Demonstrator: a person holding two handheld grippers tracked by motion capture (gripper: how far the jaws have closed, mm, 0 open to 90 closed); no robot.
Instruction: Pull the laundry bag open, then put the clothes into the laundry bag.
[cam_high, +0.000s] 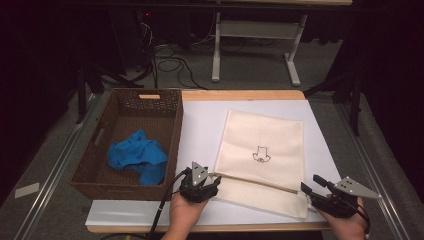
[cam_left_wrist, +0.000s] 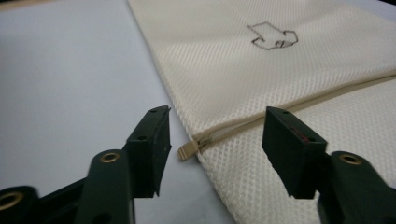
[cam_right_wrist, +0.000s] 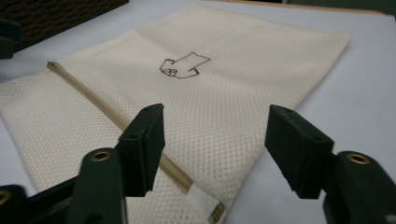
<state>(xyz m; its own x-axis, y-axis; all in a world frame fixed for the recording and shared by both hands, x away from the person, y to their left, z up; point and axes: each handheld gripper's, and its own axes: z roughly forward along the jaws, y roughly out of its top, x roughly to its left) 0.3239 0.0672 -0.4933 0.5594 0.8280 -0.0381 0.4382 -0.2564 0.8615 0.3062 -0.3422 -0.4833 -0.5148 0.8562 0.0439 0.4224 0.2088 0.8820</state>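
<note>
Starting at our left gripper (cam_high: 200, 184), we have its jaws apart with nothing between the pads; in the left gripper view the zip pull (cam_left_wrist: 187, 150) lies on the sheet just ahead, in line with the gap and a touch nearer the left-hand jaw. From that pull the zip (cam_high: 255, 182) runs across the near part of the bag (cam_high: 262, 150) toward our right gripper (cam_high: 320, 192), so its long axis lies nearly side to side between our two hands, tilting slightly toward us at the right end. Our right gripper is also spread and empty, hovering at the bag's near right corner, where the zip's far end (cam_right_wrist: 212, 212) shows low between its jaws in the right gripper view. We judge the left hand the nearer one to the pull, with the right placed to pin the other end. The bag lies flat on the white sheet (cam_high: 200, 120), right of the basket (cam_high: 100, 135) holding a blue cloth (cam_high: 137, 155).
</note>
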